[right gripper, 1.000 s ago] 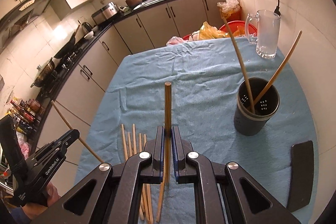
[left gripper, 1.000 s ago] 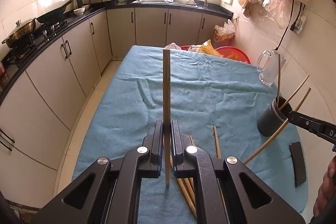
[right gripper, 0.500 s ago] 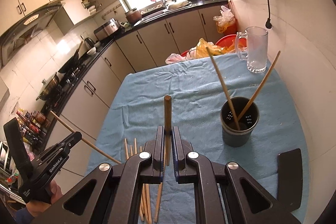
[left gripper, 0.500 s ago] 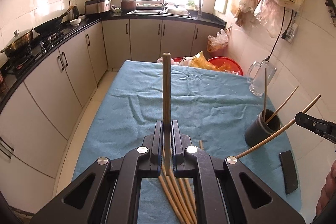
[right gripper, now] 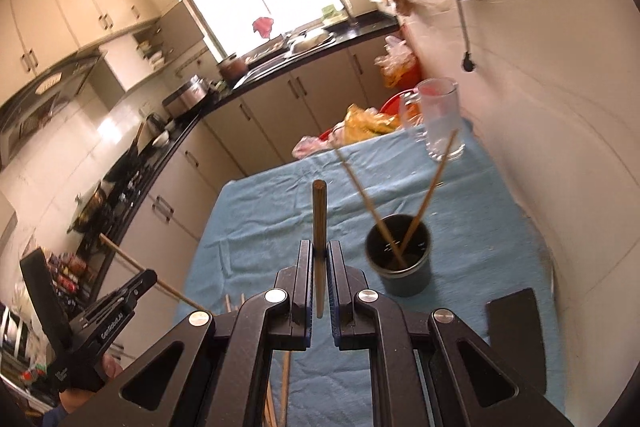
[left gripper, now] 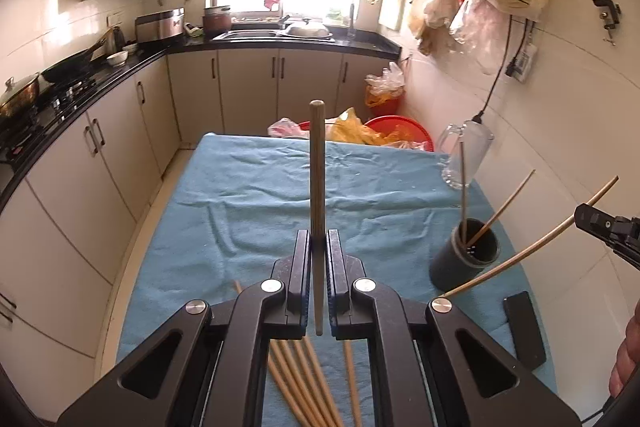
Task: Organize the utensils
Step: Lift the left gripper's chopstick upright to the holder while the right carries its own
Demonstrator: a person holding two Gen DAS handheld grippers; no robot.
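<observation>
My left gripper (left gripper: 318, 241) is shut on a wooden chopstick (left gripper: 317, 163) that stands upright between its pads, above the blue cloth. Below it lie several loose chopsticks (left gripper: 300, 375). My right gripper (right gripper: 319, 257) is shut on another chopstick (right gripper: 319, 207), also upright. A dark cup holder (right gripper: 404, 273) with two chopsticks leaning in it stands just right of and beyond that gripper. In the left wrist view the cup (left gripper: 460, 263) sits at the right, with the right gripper's tip (left gripper: 600, 225) above and right of it.
A blue cloth (left gripper: 260, 195) covers the table. A glass mug (right gripper: 438, 123) stands at the far right corner by the wall. A flat black object (right gripper: 514, 319) lies near the front right edge. Kitchen cabinets (left gripper: 88, 163) run along the left; red tubs (left gripper: 400, 129) sit beyond the table.
Both grippers have risen and drawn back from the table, each keeping its chopstick. The cup now looks smaller and farther off, and more loose chopsticks show under the left gripper.
</observation>
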